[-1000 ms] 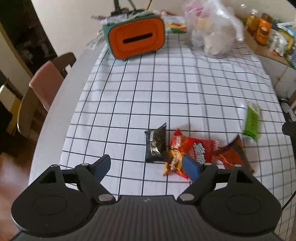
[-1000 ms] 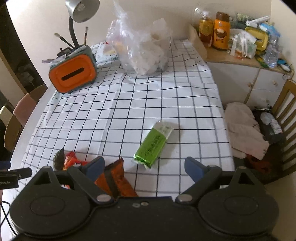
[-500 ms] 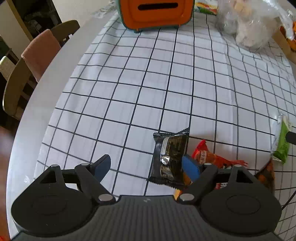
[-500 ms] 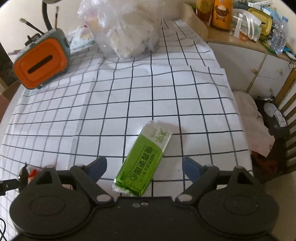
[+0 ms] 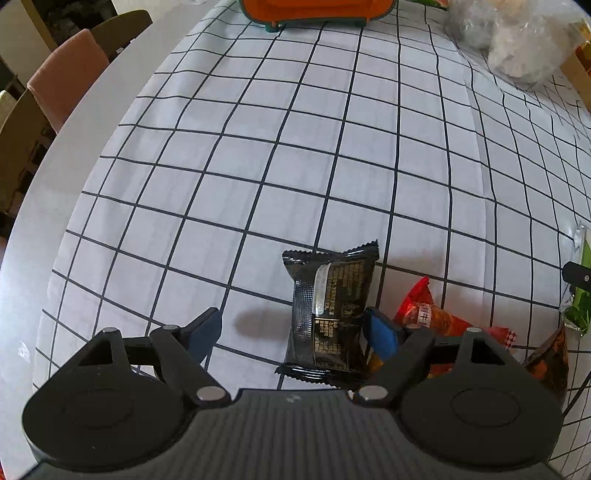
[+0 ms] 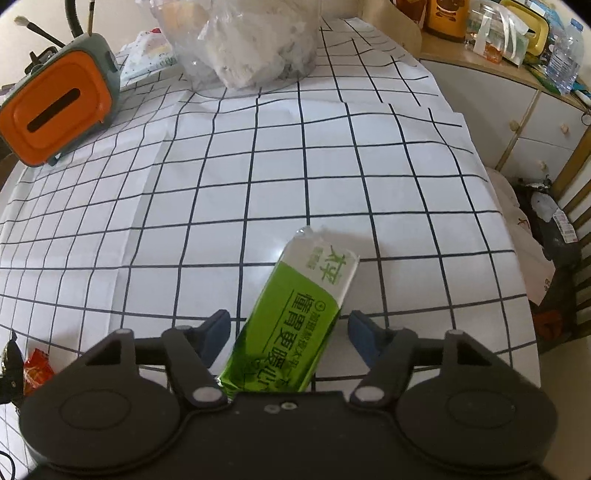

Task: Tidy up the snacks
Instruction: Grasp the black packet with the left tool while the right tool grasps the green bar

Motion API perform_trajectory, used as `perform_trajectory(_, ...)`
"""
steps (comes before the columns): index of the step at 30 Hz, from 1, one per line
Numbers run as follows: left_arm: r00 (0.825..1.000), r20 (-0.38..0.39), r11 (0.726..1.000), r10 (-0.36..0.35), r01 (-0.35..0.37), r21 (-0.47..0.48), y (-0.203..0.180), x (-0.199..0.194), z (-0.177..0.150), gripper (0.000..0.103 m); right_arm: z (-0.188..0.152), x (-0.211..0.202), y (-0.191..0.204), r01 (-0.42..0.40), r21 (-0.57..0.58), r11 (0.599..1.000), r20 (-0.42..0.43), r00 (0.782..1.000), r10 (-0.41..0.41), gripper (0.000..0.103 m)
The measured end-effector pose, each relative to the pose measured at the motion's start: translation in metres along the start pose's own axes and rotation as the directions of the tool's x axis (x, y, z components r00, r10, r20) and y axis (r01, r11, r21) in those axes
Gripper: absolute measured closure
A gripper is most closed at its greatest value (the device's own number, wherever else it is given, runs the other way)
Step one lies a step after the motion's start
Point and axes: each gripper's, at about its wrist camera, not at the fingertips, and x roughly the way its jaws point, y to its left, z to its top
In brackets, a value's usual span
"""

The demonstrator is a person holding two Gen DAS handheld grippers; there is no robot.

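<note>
A black snack packet (image 5: 330,314) lies on the checked tablecloth (image 5: 295,147), between the fingers of my open left gripper (image 5: 293,330) and close to the right finger. A red-orange snack packet (image 5: 430,317) lies just right of it, partly behind that finger. A green snack packet (image 6: 295,314) lies between the fingers of my open right gripper (image 6: 288,330), its near end under the gripper body. It also shows at the right edge of the left wrist view (image 5: 580,295). A brown packet (image 5: 550,362) lies at the lower right.
An orange box with a slot (image 6: 55,103) stands at the back left. A clear plastic bag (image 6: 243,40) sits at the back. A side cabinet with bottles (image 6: 517,33) stands to the right. Chairs (image 5: 62,85) stand at the table's left edge.
Both grippers have moved down and forward toward the table. The black packet now sits between the left fingers, and the green packet between the right fingers. Both stay open.
</note>
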Motion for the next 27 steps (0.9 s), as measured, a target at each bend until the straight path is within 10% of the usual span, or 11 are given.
perform_trajectory(11, 0.999, 0.017, 0.998, -0.029, 0.028, 0.059, -0.008, -0.007, -0.007, 0.066, -0.010, -0.005, 0.005, 0.054, -0.074, 0.996, 0.034, 0.998, -0.052, 0.061)
perform_trajectory(27, 0.999, 0.034, 0.999, -0.015, 0.014, 0.035, 0.017, -0.033, -0.017, 0.067, -0.036, -0.048, 0.002, -0.012, -0.137, 0.990, 0.049, 0.999, 0.019, 0.062)
